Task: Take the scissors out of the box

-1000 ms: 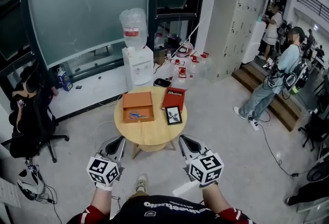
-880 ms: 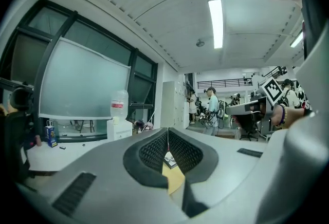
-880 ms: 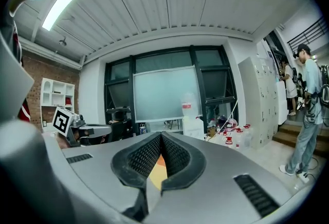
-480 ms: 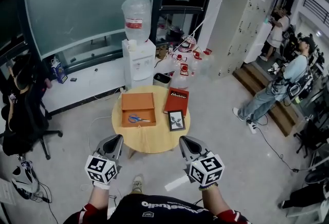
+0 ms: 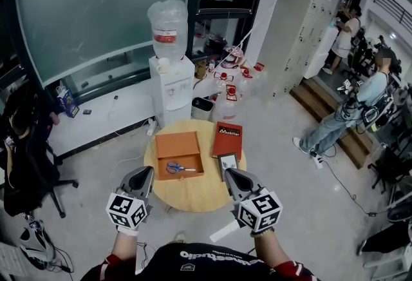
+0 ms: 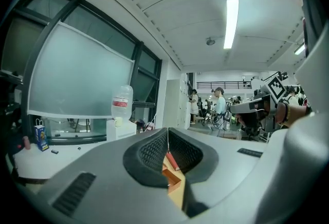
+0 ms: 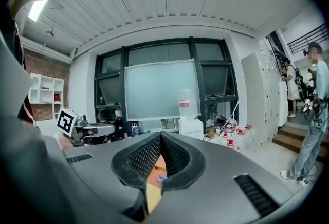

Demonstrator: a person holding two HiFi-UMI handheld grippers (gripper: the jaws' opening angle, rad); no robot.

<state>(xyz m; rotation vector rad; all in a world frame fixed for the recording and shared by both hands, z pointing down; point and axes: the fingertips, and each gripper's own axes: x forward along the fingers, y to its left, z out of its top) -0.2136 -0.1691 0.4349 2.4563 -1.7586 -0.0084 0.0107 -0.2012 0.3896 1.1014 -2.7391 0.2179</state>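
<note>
- Round wooden table (image 5: pixel 193 194) stands on a pale floor in a busy room, with a water dispenser (image 5: pixel 171 86) behind it and people standing well off to the right.
- Both tools hang short of the table's near edge, so the step in hand looks like the approach, with the task itself not yet begun.
- Left gripper (image 5: pixel 143 175) has its jaws pressed together with nothing between them; its own view shows only the table beyond.
- Right gripper (image 5: pixel 232 176) is likewise closed at the tips and empty (a sliver of blue handle shows past its pads, far off).
- Scissors (image 5: pixel 175 168), blue-handled, lie flat in the near half of the orange box (image 5: pixel 175 144), blades pointing right; nothing else is visible in the box, and it stands open.
- A red flat case (image 5: pixel 227 139) and a small framed picture (image 5: pixel 226 162) sit just right of the box; what the case holds cannot be seen.
- To do this well, I would part one pair of jaws before reaching the box, come in from above and pinch near the pivot, where the scissors look thickest.
- The other tool could steady the box wall, since a light box may slide or lift along with the scissors.
- Lying flat on the box floor, the scissors give the jaws little to catch.
</note>
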